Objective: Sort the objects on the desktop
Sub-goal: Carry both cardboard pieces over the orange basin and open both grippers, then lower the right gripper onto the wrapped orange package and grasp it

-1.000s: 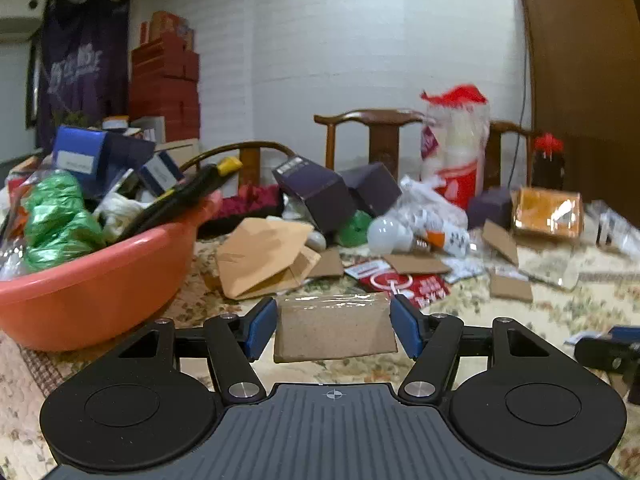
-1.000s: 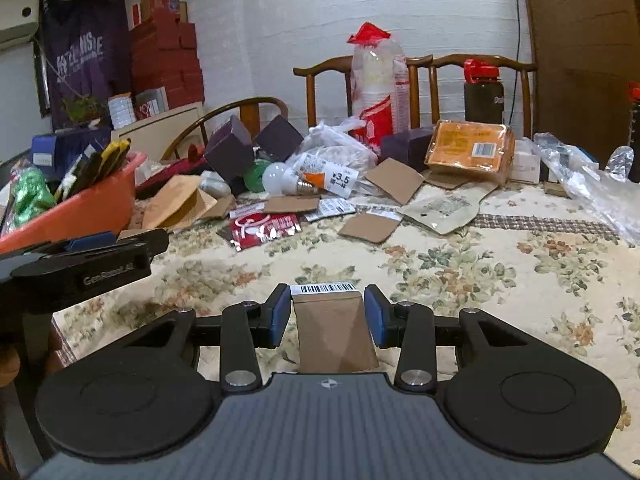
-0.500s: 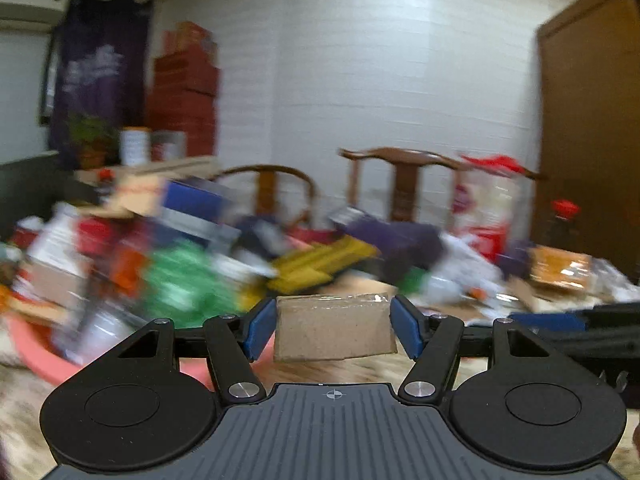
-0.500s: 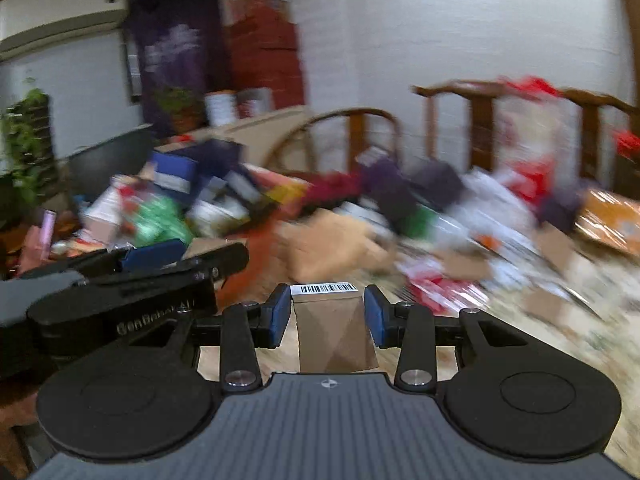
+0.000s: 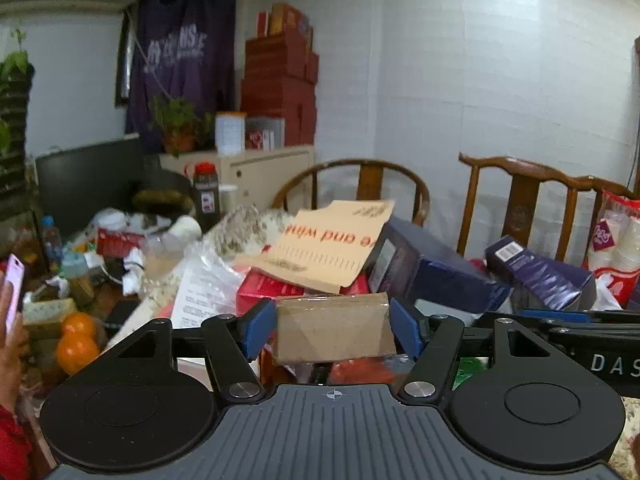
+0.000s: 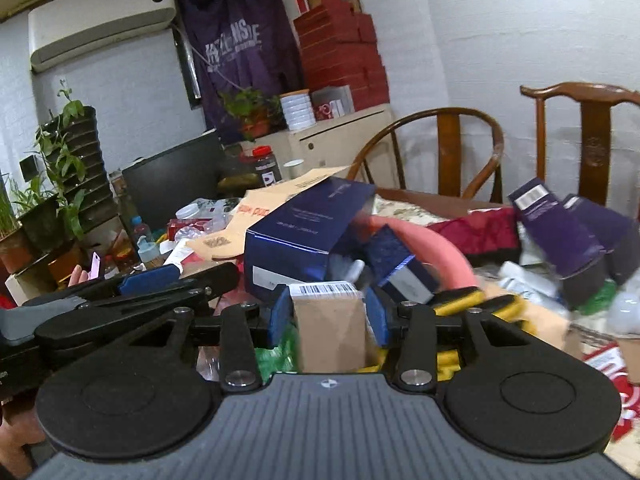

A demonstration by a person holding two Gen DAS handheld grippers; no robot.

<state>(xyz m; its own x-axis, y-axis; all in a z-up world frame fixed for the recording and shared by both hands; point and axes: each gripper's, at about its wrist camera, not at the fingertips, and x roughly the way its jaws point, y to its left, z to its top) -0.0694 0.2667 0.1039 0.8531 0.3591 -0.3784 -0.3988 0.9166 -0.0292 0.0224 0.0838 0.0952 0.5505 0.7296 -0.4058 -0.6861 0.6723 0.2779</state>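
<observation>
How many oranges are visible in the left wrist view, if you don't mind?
2: one orange beside the left gripper, the other orange just below it; clutter may hide more.

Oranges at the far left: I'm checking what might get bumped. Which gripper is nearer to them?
Left. The oranges sit low and just to the left of the left gripper; the right gripper is on the left gripper's other side, farther away.

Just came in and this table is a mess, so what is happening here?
A person is sorting the clutter with two handheld grippers. The left gripper is shut on a flat cardboard piece, and the right gripper on a barcoded cardboard piece. Both hang over the pink basin, already piled with boxes.
</observation>
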